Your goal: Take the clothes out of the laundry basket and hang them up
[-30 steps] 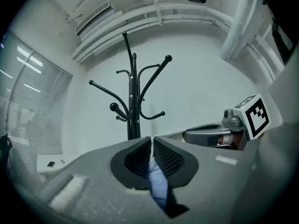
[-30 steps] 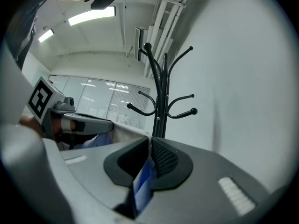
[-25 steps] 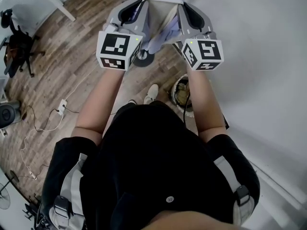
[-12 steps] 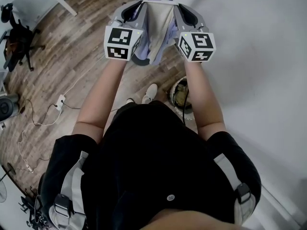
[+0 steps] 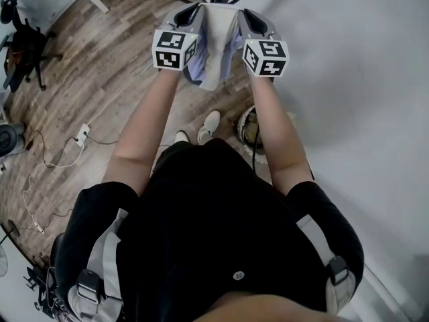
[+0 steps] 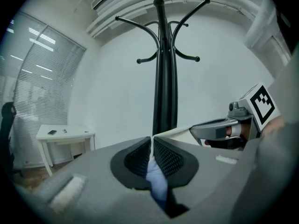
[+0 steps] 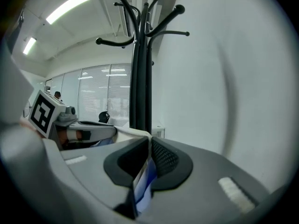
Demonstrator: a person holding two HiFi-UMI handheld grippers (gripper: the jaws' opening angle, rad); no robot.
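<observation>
Head view: your left claw point(image 5: 192, 13) and right claw point(image 5: 242, 15) each clamp a top corner of the pale garment point(image 5: 214, 52), which is spread between them.
Left gripper view: the coat stand point(image 6: 163, 78) is straight ahead, its hooks higher than the cloth.
Right gripper view: the stand is just left of centre.

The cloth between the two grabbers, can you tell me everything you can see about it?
The cloth looks soft and thin, pale cream with light blue parts. Its top edge is stretched between the left gripper and the right gripper, both shut on it, and the rest hangs down in loose folds. It is held in the air above the wooden floor, in front of the black coat stand.
</observation>
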